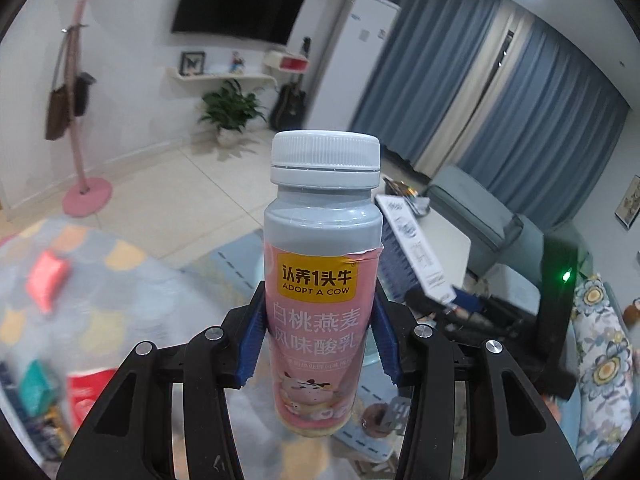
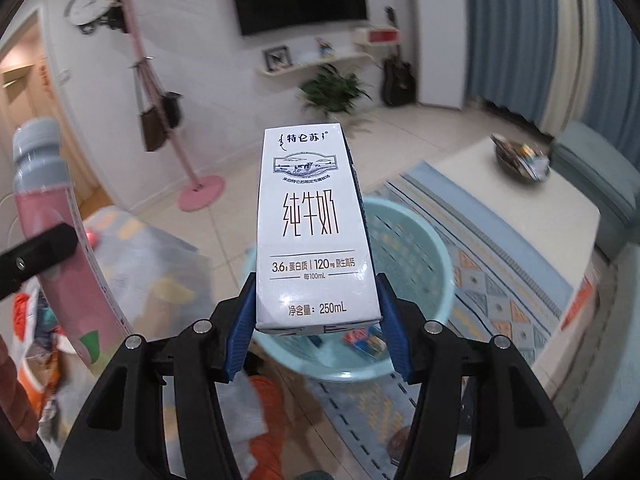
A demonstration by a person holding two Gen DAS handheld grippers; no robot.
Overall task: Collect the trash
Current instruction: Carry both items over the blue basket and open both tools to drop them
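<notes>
Left gripper (image 1: 320, 328): blue pads clamped on both sides of the yogurt bottle (image 1: 322, 276), held upright above the patterned rug (image 1: 132, 276).
Yogurt bottle: pink label, grey shoulder, white cap (image 1: 325, 158); left of the basket in the right wrist view.
Right gripper (image 2: 318, 320): pads pressed against the milk carton (image 2: 316, 232), upright, white face forward.
Basket (image 2: 424, 248): light blue, directly behind and below the carton; wrappers (image 2: 366, 340) inside.
Coat stand (image 2: 200, 192): pink, beyond the basket, near the wall.
</notes>
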